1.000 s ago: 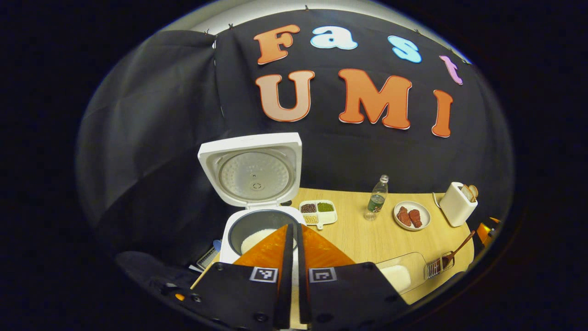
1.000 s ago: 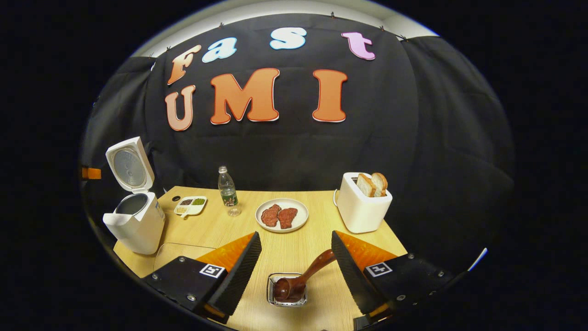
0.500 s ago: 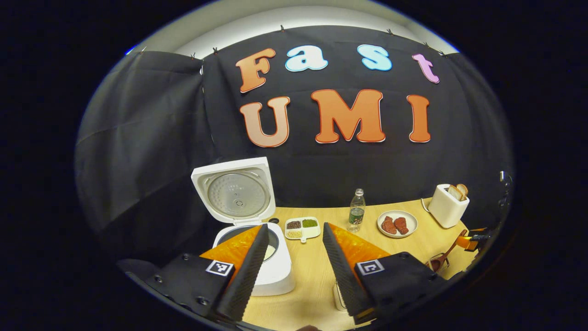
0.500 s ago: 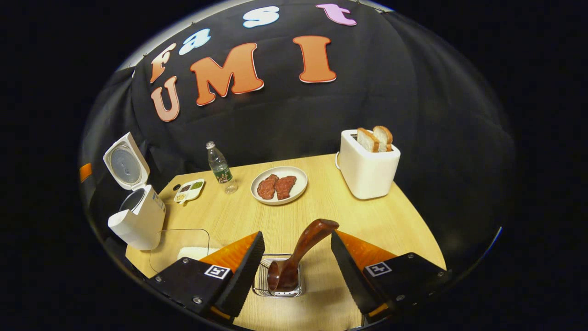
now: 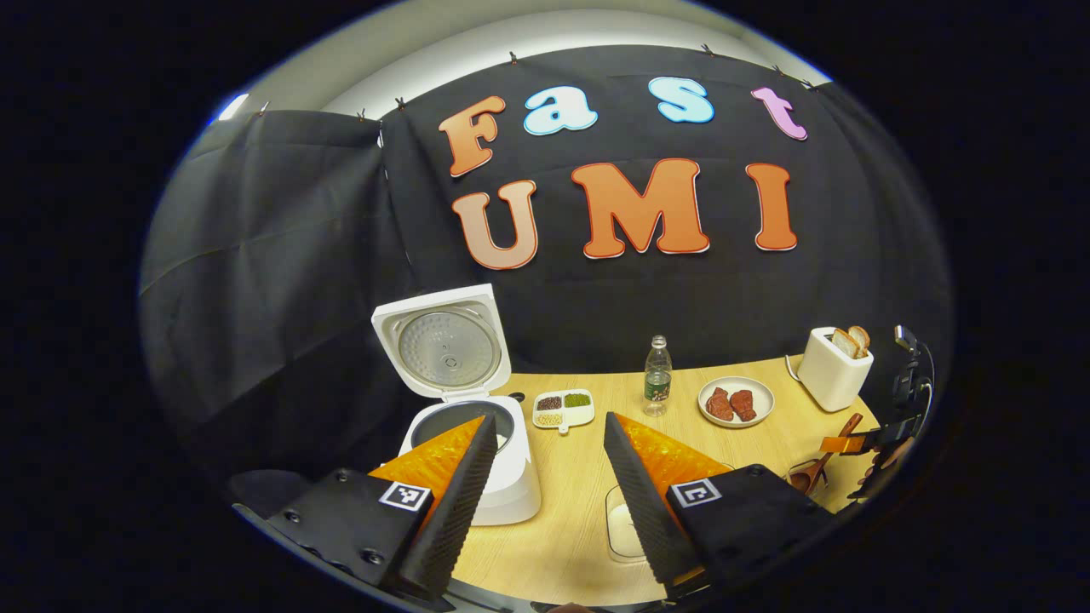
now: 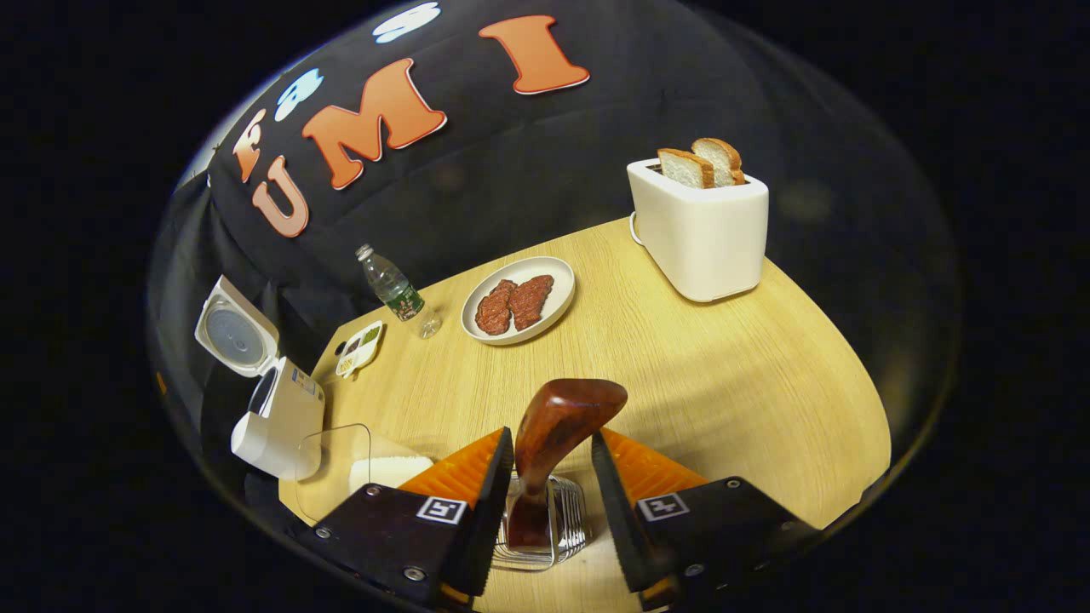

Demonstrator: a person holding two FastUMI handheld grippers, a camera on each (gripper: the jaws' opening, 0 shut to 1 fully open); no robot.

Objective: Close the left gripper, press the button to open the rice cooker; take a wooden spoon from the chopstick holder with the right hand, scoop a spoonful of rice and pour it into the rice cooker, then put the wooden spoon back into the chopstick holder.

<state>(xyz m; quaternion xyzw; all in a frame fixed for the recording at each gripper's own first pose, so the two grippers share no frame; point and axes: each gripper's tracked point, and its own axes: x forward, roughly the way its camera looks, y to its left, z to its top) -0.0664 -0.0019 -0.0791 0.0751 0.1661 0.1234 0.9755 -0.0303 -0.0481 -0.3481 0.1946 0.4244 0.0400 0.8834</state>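
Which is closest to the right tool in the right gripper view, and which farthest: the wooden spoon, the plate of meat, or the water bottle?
1. Wooden spoon: between the right tool's fingers, standing in the wire holder.
2. Plate of meat: mid-table, ahead.
3. Water bottle: beyond the plate, toward the left, near the table's back edge.

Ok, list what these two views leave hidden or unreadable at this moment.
- Right gripper view: whether the right gripper fingers touch the wooden spoon handle; small gaps show, so contact is unsure.
- Right gripper view: the chopstick holder base, cut off behind the fingers.
- Left gripper view: inside the rice cooker, the left gripper finger covers the pot.
- Both views: the divided dish contents, too small.
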